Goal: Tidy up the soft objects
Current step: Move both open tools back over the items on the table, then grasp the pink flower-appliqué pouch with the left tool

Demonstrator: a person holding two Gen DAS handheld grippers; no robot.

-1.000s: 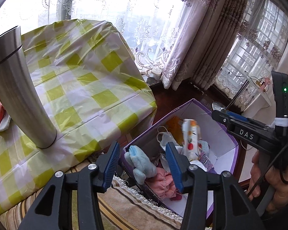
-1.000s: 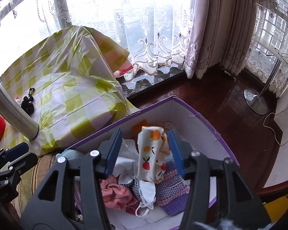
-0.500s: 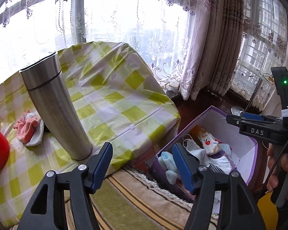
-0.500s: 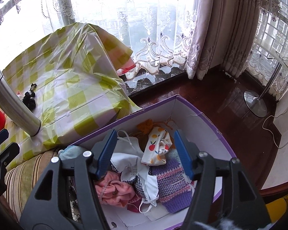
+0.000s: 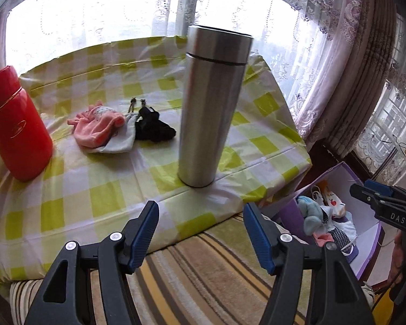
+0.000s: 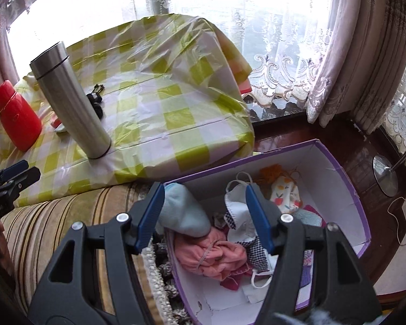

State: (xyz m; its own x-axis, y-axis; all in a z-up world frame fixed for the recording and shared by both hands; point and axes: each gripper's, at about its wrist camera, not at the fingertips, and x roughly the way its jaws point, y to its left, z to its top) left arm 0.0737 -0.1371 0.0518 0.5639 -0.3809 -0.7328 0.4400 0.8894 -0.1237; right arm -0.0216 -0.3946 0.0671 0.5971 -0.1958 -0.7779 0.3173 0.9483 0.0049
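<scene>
A pink glove [image 5: 96,128], a grey-white cloth [image 5: 121,138] and a black soft item [image 5: 153,128] lie together on the checked table [image 5: 94,189]. My left gripper [image 5: 200,233] is open and empty, in front of the table's near edge. A purple box [image 6: 346,189] on the floor holds several soft things: a fruit-print mask [image 6: 284,195], a light blue sock [image 6: 184,214], a pink cloth [image 6: 211,254], a white mask [image 6: 238,197]. My right gripper [image 6: 204,216] is open and empty above the box's left part.
A tall steel flask [image 5: 212,103] stands on the table right of the soft items. A red bottle [image 5: 16,124] stands at the table's left. A striped cushion [image 5: 203,270] lies below the table edge. A lamp base [image 6: 385,172] and curtains [image 6: 352,54] are at the right.
My left gripper has swung left from the box to face the table. The fruit-print mask has dropped from between my right fingers into the box. My right gripper has pulled back a little.
</scene>
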